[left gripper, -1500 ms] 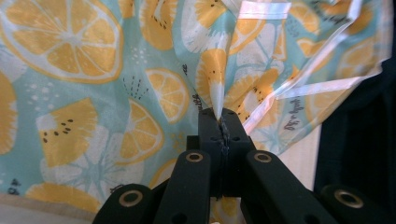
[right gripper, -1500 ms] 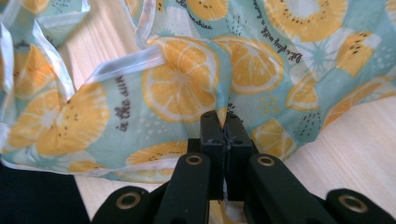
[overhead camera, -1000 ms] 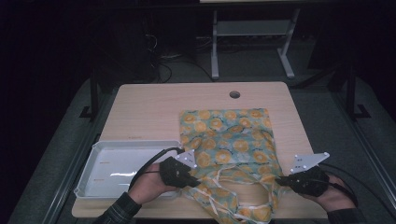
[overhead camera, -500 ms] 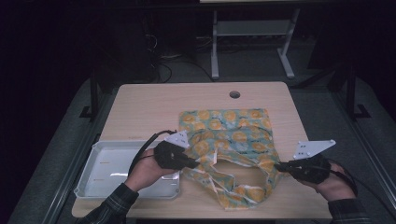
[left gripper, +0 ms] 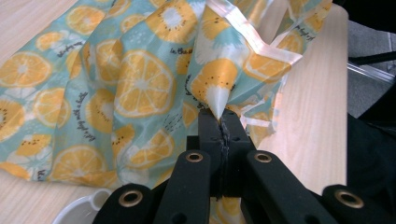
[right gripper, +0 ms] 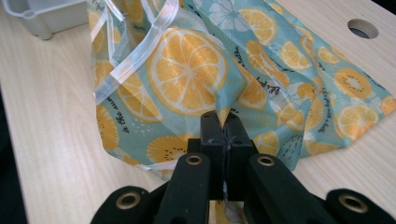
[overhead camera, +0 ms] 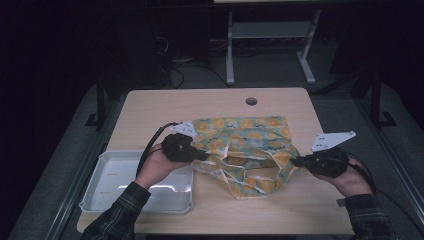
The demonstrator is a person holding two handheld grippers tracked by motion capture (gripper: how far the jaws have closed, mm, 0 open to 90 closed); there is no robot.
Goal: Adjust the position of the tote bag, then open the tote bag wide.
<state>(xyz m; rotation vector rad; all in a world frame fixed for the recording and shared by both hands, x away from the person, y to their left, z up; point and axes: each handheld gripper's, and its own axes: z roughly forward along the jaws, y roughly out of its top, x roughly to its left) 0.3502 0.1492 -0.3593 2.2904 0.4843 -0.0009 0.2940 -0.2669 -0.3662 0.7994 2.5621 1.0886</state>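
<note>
A teal cloth bag printed with orange slices (overhead camera: 245,150) lies crumpled on the wooden table (overhead camera: 200,105), its near part lifted and stretched between my hands. My left gripper (overhead camera: 204,156) is shut on the bag's left edge; in the left gripper view the fabric (left gripper: 140,88) is pinched to a point between the closed jaws of that gripper (left gripper: 223,122). My right gripper (overhead camera: 295,161) is shut on the bag's right edge. In the right gripper view a fold of the bag (right gripper: 196,74) is clamped between my own gripper's (right gripper: 225,122) jaws. White trim strips (right gripper: 140,51) hang loose along the bag.
A white plastic tray (overhead camera: 115,170) sits at the table's near left corner, right beside my left hand (overhead camera: 155,167). A round cable hole (overhead camera: 251,101) is near the table's far edge. A metal stand (overhead camera: 270,45) rises behind the table in a dark room.
Both grippers have risen and moved away from me with the bag's near edge. The cloth has lifted off the table and bunched into a hanging fold between them.
</note>
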